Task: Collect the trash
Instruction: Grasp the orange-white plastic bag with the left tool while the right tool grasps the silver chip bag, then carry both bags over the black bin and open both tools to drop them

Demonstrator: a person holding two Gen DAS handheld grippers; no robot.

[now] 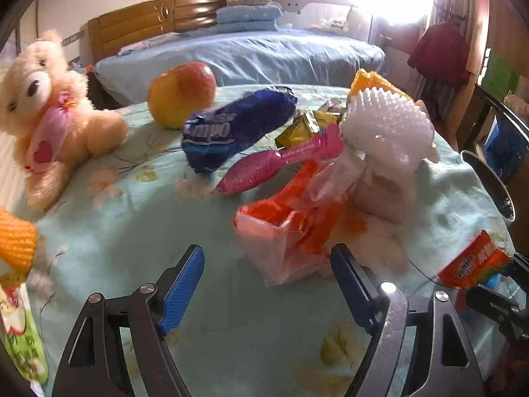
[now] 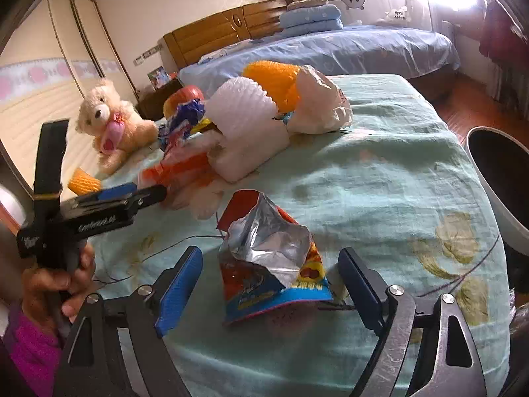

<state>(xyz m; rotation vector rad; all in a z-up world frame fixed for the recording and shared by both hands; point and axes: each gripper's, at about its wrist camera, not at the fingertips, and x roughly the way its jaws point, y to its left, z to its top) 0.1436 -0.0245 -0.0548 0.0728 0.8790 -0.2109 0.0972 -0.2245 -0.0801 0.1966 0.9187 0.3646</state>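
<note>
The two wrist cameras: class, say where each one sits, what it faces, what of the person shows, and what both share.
Left wrist: on the open left gripper, facing the orange-and-clear plastic bag; no hand shows.
Right wrist: on the open right gripper, around the torn foil snack bag; the left hand shows.
Shared: teddy bear, apple, white foam net.

Both wrist views low, close over table (image 1: 109, 241); share wrapper pile (image 1: 291, 231).
</note>
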